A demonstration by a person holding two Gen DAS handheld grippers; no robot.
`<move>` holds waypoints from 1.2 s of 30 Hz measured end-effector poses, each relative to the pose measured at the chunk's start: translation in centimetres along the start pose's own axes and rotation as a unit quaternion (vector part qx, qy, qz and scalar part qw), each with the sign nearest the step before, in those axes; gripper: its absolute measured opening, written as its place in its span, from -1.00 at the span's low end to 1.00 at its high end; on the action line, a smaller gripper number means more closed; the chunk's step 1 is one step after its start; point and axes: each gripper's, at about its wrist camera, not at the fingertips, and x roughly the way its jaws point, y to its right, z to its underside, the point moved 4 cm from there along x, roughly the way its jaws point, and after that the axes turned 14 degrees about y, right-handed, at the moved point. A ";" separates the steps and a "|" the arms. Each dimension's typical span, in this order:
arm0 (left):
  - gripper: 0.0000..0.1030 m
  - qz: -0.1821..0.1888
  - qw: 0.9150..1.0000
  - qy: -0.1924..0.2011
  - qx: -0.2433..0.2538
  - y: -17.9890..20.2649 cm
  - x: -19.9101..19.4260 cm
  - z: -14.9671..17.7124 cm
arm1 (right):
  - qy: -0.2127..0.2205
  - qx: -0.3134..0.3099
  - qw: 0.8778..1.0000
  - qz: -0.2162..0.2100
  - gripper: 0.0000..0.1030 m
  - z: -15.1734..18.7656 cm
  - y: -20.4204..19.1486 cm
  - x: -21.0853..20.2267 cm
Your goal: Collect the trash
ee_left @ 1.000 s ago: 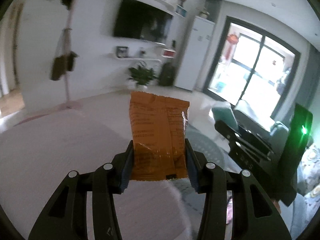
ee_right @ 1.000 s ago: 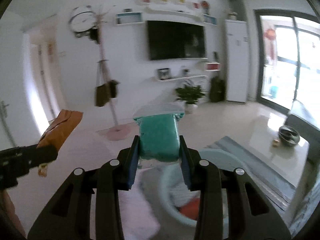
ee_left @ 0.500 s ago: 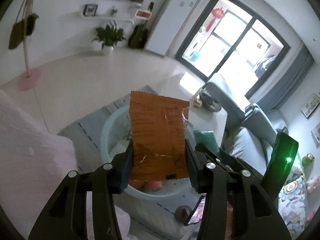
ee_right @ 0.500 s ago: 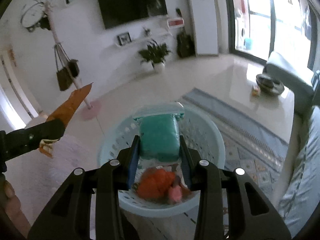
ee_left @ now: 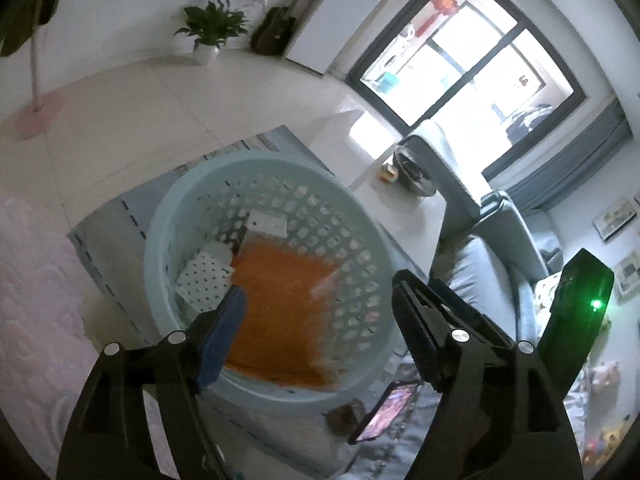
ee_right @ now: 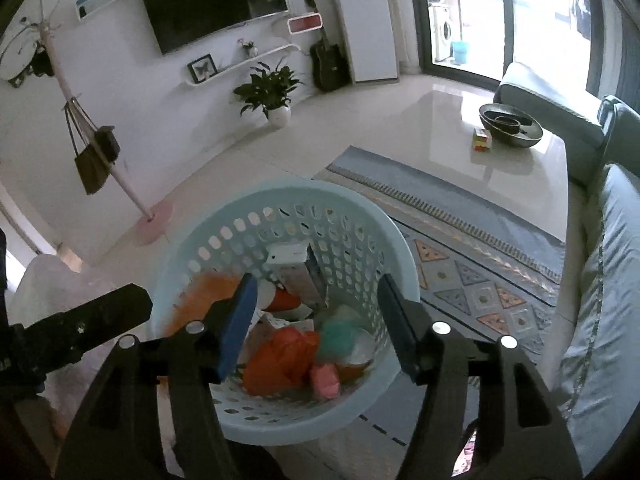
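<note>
A pale blue perforated basket (ee_left: 160,220) stands on the rug; it also shows in the right wrist view (ee_right: 400,240). My left gripper (ee_left: 320,312) is open above it, and the orange packet (ee_left: 280,312), blurred, is falling free between the jaws into the basket. My right gripper (ee_right: 316,320) is open above the basket too. The teal packet (ee_right: 336,336), blurred, lies or falls among trash in the basket beside an orange bag (ee_right: 280,360), a pink piece (ee_right: 326,380) and white boxes (ee_right: 288,256). The left gripper's finger (ee_right: 80,328) shows at the left of the right wrist view.
A patterned rug (ee_right: 480,264) lies under the basket. A white coffee table (ee_right: 500,152) with a dark bowl (ee_right: 510,124) stands beyond, a grey sofa (ee_right: 612,260) at right. A pink fluffy surface (ee_left: 32,280) is at left. A phone (ee_left: 384,412) lies below.
Both grippers have opened over the basket. The orange packet left the left gripper and the teal packet left the right gripper; both drop into the basket. The views tilted further down.
</note>
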 end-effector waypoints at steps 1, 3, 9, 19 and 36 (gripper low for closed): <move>0.51 -0.002 1.000 0.010 0.002 0.0 -0.5 -0.2 | 0.001 0.001 1.000 0.000 0.14 -0.1 0.0 -0.3; 0.52 -0.003 1.000 0.020 0.008 0.6 -1.2 -0.4 | 0.007 0.001 1.000 -0.002 0.14 -0.3 -0.1 -1.2; 0.52 -0.032 0.995 0.072 0.068 2.6 -6.7 -0.7 | 0.038 -0.013 0.999 -0.027 0.18 -1.8 -1.7 -5.6; 0.52 -0.088 0.976 0.179 0.086 2.8 -20.6 -0.1 | 0.107 -0.070 0.987 -0.098 0.43 -2.5 -9.7 -15.4; 0.68 -0.368 0.848 0.371 0.086 -4.2 -36.4 7.9 | 0.252 -0.111 0.950 -0.145 0.59 3.9 -18.1 -26.3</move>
